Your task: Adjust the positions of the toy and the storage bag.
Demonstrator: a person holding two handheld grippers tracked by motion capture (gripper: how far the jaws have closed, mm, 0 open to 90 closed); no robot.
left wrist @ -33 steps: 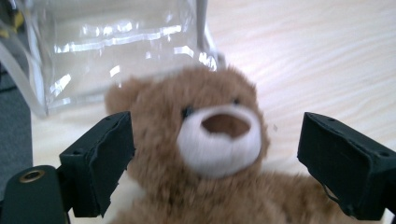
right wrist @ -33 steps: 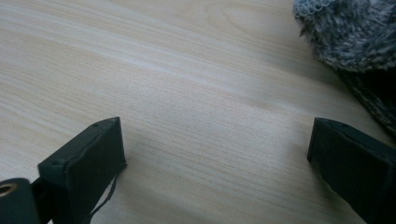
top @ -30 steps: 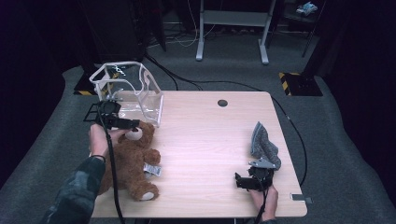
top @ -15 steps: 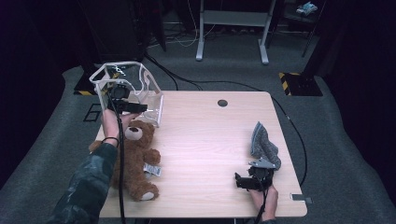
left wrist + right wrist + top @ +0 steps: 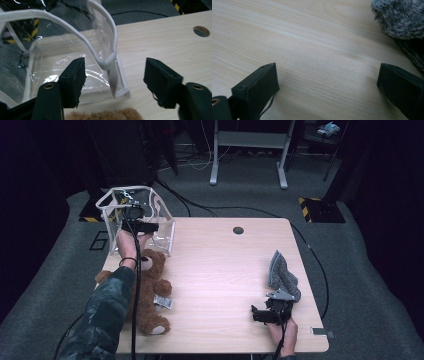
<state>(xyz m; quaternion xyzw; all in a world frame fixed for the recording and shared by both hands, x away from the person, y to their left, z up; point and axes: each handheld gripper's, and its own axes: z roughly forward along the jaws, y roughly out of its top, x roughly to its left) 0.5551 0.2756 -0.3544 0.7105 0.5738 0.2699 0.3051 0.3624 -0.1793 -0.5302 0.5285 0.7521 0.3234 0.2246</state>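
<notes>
My left gripper (image 5: 113,82) is wide open with nothing held; the near corner of the clear plastic bag (image 5: 75,62) and its white trim stand just ahead between the jaws, and the brown teddy bear (image 5: 147,290) lies just below and behind the gripper on the counter (image 5: 220,270). My right gripper (image 5: 328,87) is also wide open and empty, low over bare wood, with the grey knitted cloth (image 5: 402,20) just beyond its right-hand jaw, not touching as far as I can tell.

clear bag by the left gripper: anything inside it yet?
Empty: the clear bag shows only its own bottom panel. The teddy bear lies outside on the table.
</notes>
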